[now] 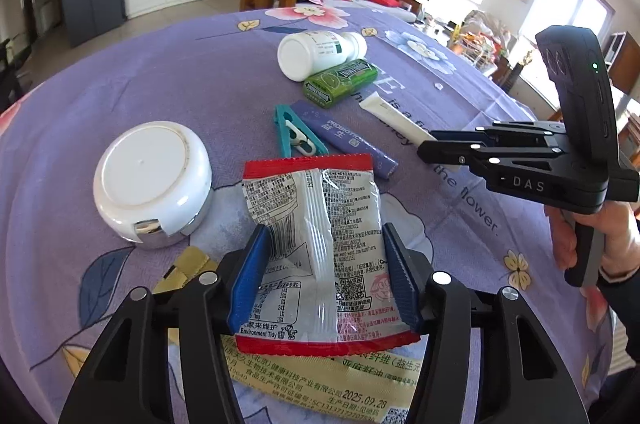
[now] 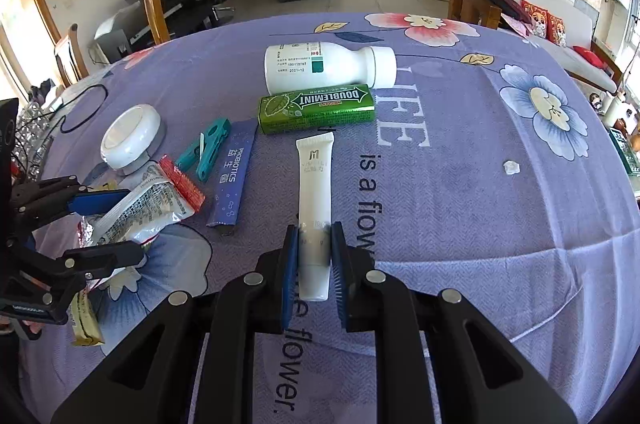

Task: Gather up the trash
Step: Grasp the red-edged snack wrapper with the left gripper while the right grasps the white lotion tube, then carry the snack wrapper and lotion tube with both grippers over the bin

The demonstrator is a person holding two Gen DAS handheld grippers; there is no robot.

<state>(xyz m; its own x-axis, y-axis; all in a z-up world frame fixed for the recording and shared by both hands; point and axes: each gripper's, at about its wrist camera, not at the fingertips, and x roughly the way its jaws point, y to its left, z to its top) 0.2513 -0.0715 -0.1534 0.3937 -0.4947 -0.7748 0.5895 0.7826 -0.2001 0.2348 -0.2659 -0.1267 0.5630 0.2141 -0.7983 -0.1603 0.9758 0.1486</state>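
Left gripper (image 1: 326, 266) straddles the snack wrapper (image 1: 320, 224), spread; right gripper (image 2: 314, 256) pinches the white tube (image 2: 315, 199).

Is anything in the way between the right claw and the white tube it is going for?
Nothing visible. The right claw already straddles the lower end of the white tube, with one pad on each side and almost touching it. The green gum pack lies beyond the tube's cap end, clear of the claw.

Left claw (image 1: 326, 276) spread wide, right claw (image 2: 314, 264) nearly closed, hand (image 1: 596, 236) gripping its handle
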